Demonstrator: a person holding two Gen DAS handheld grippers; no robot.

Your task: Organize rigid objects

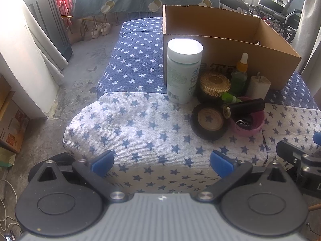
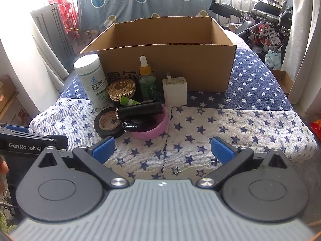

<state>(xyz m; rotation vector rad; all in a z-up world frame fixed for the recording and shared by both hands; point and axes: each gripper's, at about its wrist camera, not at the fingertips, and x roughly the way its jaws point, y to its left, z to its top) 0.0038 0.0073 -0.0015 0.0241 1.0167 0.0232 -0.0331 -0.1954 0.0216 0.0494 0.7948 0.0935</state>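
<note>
Both grippers hang low over the near edge of the star-patterned blue and white cloth [image 2: 230, 124] covering the surface, and neither one is touching anything. The left gripper [image 1: 162, 163] has its blue-padded fingers spread wide, nothing between them, only cloth below. The right gripper [image 2: 163, 149] is the same: fingers wide apart, empty, just short of the clutter.

And there's the clutter, bunched in front of the open brown cardboard box [image 2: 170, 60], which sits at the back on the dark blue part of the cloth. At the left of the group stands a tall white plastic bottle with a white cap [image 2: 91, 80], upright. Beside it is a round gold-lidded jar [image 2: 121, 90], then a green glass dropper bottle with an orange collar and white bulb [image 2: 147, 80], then a white plug-in charger block [image 2: 174, 91] standing with its prongs up, just in front of the box wall.

Nearer the grippers, a black roll of tape [image 2: 109, 123] lies flat, touching a shallow pink bowl [image 2: 156, 127]. A black cylindrical tube with a gold end [image 2: 139, 109] rests across the bowl's rim, dark small items sit inside the bowl, and a small green tube [image 2: 129, 101] pokes out behind
</note>
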